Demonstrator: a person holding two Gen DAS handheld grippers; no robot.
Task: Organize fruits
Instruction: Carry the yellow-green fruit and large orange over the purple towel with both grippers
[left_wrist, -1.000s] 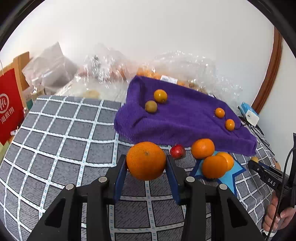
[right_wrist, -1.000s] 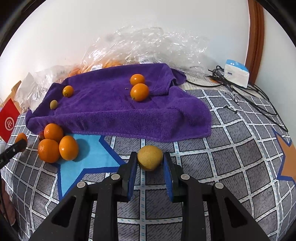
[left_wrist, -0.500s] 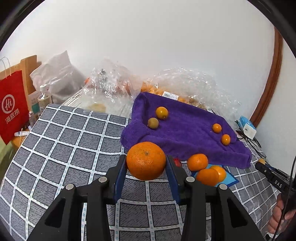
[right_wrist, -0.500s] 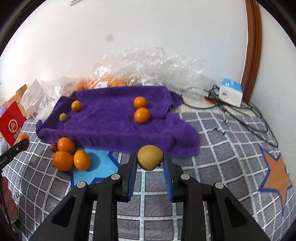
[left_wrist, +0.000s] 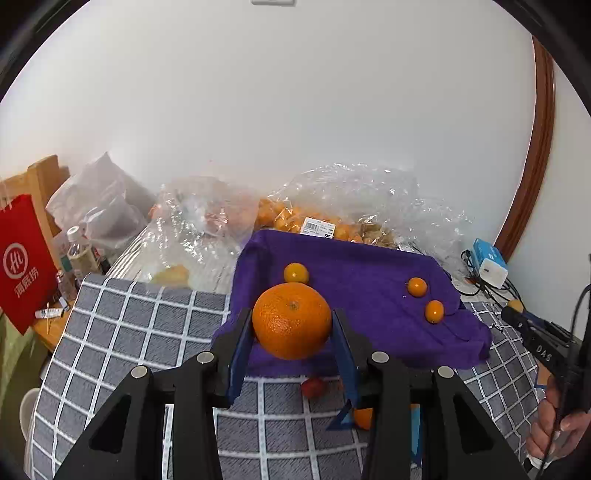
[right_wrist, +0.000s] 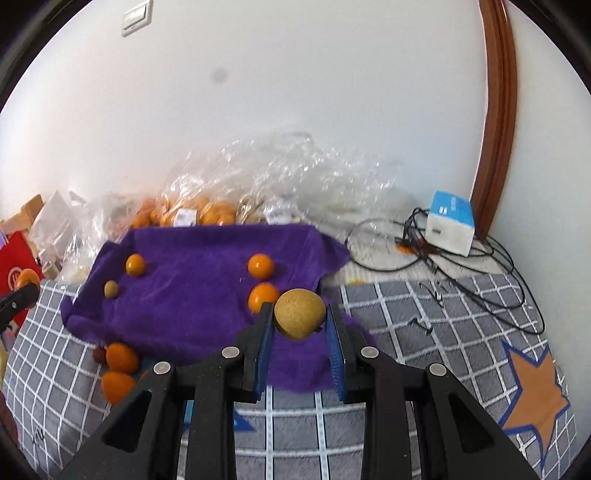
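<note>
While the left gripper (left_wrist: 291, 328) clamps a big orange (left_wrist: 291, 320) and the right gripper (right_wrist: 300, 321) pinches a tan fruit (right_wrist: 300, 313) above the purple towel (right_wrist: 199, 295), lower each gently beside matching fruit before letting go

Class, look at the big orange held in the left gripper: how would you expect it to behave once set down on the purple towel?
The big orange is round, so it would probably roll if released carelessly. The purple towel looks soft and rumpled, which should slow it. Its dimpled skin likely gives the left gripper decent grip.
</note>
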